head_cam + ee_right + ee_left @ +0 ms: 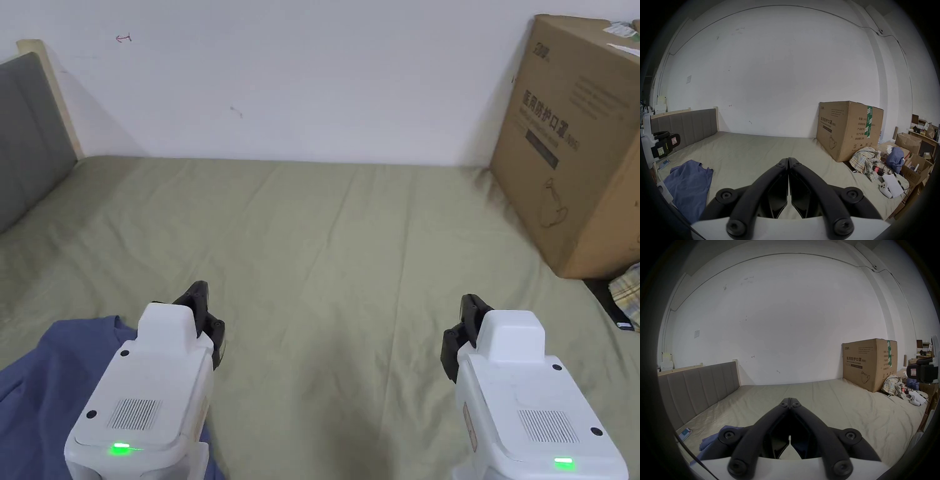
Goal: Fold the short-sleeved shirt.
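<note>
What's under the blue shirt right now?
The blue shirt lies crumpled on the green bedsheet, beside the left tongs. Anything beneath its folds is covered.

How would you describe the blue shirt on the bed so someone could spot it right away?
Start at the bed with its olive sheet. At its near left corner, by the left gripper, lies the blue shirt, spread out and unfolded. It is plain, unlike the plaid cloth by the box on the right.
</note>
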Action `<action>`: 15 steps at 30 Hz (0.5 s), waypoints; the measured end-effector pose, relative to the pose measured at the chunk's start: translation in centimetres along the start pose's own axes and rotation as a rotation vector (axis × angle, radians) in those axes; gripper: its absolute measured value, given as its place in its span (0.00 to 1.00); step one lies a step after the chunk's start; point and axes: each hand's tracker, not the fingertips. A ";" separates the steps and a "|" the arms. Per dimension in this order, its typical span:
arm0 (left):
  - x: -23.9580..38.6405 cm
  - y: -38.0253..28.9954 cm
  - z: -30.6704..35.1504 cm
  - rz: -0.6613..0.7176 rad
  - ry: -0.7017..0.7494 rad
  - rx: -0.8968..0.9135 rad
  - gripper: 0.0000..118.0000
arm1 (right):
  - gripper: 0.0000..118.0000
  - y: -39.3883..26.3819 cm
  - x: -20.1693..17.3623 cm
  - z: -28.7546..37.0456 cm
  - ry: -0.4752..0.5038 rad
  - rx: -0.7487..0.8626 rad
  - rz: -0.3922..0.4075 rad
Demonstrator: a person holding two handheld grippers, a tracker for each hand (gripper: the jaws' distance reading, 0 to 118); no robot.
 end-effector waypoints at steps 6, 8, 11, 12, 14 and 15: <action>-3.4 -0.2 1.6 -0.001 0.097 -0.014 0.00 | 0.00 0.7 -3.2 -1.3 0.119 0.014 0.005; -5.3 -0.3 2.6 0.002 0.150 -0.017 0.00 | 0.00 1.1 -5.1 -1.7 0.178 0.019 0.007; -8.4 -0.4 4.3 0.001 0.239 -0.024 0.00 | 0.00 1.4 -8.3 -2.1 0.259 0.029 0.017; -9.4 -0.4 4.9 -0.002 0.269 -0.030 0.00 | 0.00 1.5 -9.4 -2.2 0.285 0.031 0.018; -11.7 -0.6 6.3 -0.003 0.329 -0.037 0.00 | 0.00 1.7 -11.8 -2.3 0.347 0.037 0.016; -12.7 -0.7 7.0 -0.001 0.353 -0.041 0.00 | 0.00 1.7 -12.8 -2.3 0.370 0.038 0.018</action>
